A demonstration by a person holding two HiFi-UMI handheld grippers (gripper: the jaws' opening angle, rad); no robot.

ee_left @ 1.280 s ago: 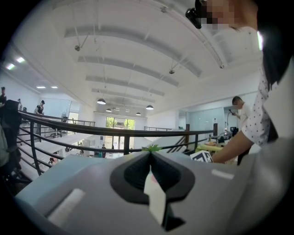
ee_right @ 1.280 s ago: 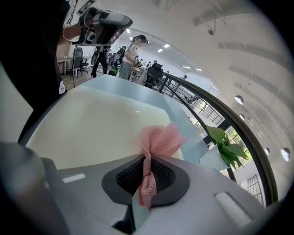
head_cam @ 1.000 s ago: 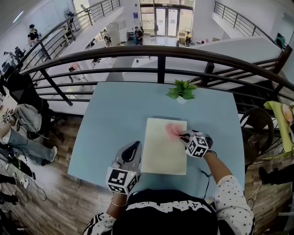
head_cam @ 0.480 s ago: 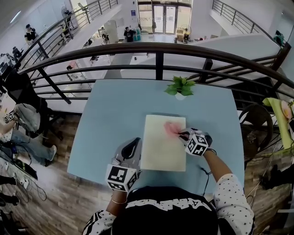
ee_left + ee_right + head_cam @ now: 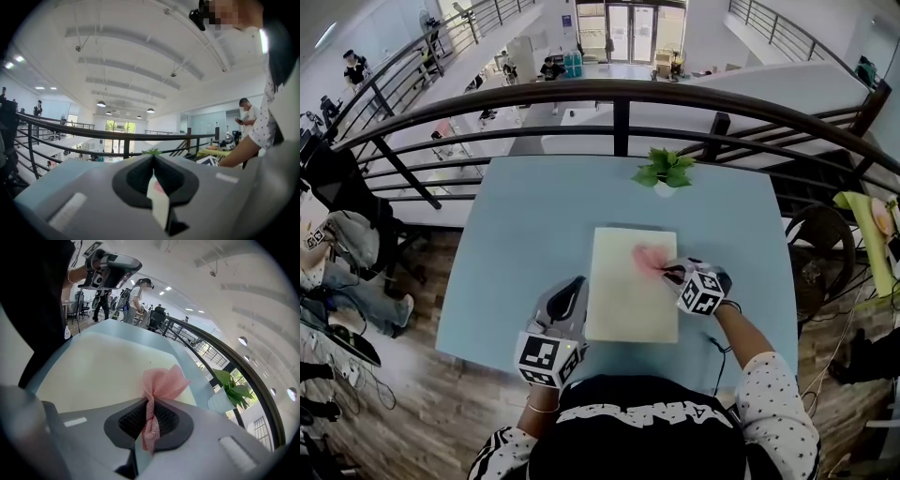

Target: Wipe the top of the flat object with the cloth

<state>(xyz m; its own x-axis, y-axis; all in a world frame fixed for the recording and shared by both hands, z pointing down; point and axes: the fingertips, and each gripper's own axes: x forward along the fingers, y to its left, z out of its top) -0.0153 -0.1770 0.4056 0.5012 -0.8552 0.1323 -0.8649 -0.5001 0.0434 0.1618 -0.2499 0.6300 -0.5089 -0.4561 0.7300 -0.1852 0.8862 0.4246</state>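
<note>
I work the right gripper [image 5: 672, 273] over the far right corner of the flat object [image 5: 623, 305], a cream board lying on the pale blue table [image 5: 520, 234]. Its jaws are clamped on a twisted tail of the pink cloth [image 5: 649, 259], whose loose end fans out on the board's top. The left gripper [image 5: 574, 291] rests at the board's left edge, jaws pressed together on nothing. To my eye most of the top is not yet wiped. The step calls for the cloth held flat and low and drawn toward me in overlapping passes, with the left gripper steadying the board should it slide. The head view gives the layout: the board, both grippers, and the potted plant [image 5: 666, 172] well beyond. Only the right gripper view shows the mesh cloth bunched between the pads. Only the left gripper view shows a sliver of board and pink through the slit behind its closed tips.
</note>
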